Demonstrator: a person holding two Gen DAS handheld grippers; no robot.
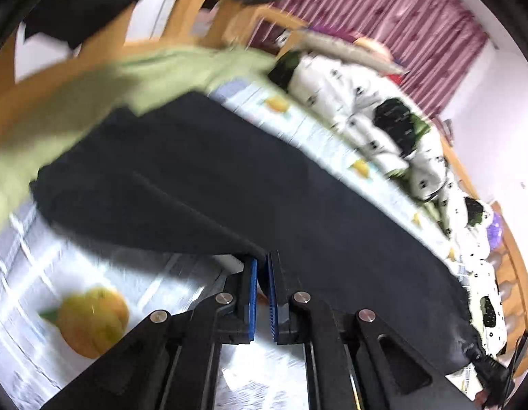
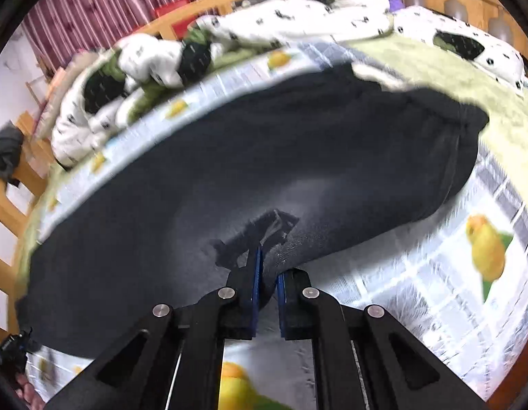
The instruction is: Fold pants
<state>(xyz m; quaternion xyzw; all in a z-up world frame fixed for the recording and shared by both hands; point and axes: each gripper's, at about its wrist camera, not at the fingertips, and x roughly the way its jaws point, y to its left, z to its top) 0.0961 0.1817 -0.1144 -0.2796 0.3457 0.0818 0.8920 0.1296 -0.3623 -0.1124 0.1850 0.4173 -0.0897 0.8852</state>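
Dark navy pants (image 1: 202,177) lie stretched across a bed sheet with a fruit print. In the left wrist view my left gripper (image 1: 262,266) is shut on the near edge of the pants, the cloth pinched between its blue pads. The right wrist view shows the same pants (image 2: 230,157) running from lower left to upper right. There my right gripper (image 2: 267,266) is shut on the near edge of the fabric, which bunches up at its fingertips. Both views are blurred by motion.
A light green cloth (image 1: 103,82) overlaps the far end of the pants. A white quilt with black and green patches (image 2: 250,30) is heaped along the far side of the bed. Wooden bed rails (image 1: 209,10) and striped curtains (image 1: 383,10) stand behind.
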